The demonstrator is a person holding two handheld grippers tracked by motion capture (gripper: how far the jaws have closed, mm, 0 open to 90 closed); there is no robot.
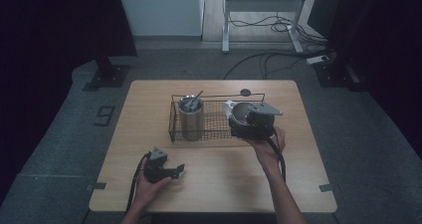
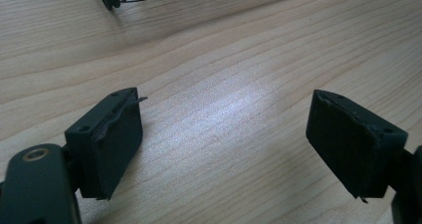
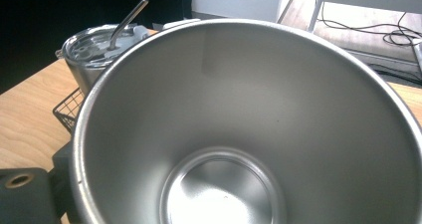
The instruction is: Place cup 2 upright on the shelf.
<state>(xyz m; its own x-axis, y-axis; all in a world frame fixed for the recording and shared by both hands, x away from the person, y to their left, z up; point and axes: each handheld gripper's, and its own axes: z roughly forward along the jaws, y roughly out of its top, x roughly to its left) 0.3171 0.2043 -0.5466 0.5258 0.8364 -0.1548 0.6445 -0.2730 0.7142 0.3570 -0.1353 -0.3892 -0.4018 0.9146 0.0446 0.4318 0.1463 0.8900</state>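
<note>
Grey floor and dark curtains surround the wooden table [image 1: 214, 184], with loose cables trailing by a white frame at the back. On the table stands a black wire basket [image 1: 173, 120], and at its left end sits a lidded steel tumbler [image 1: 191, 118] with a metal straw slanting up from its lid [image 3: 97, 47]. Your right gripper [image 1: 251, 122] is at the basket's right end, carrying a steel bowl [image 3: 249, 134] tilted so its shiny inside faces the right gripper view; the rim sits close against the jaws at the lower left there, so they appear clamped on its wall, though the pads themselves are hidden. Your left gripper [image 1: 166, 171] rests low over bare table near the front edge, well apart from the basket, its jaws standing apart with nothing but wood grain between them.
</note>
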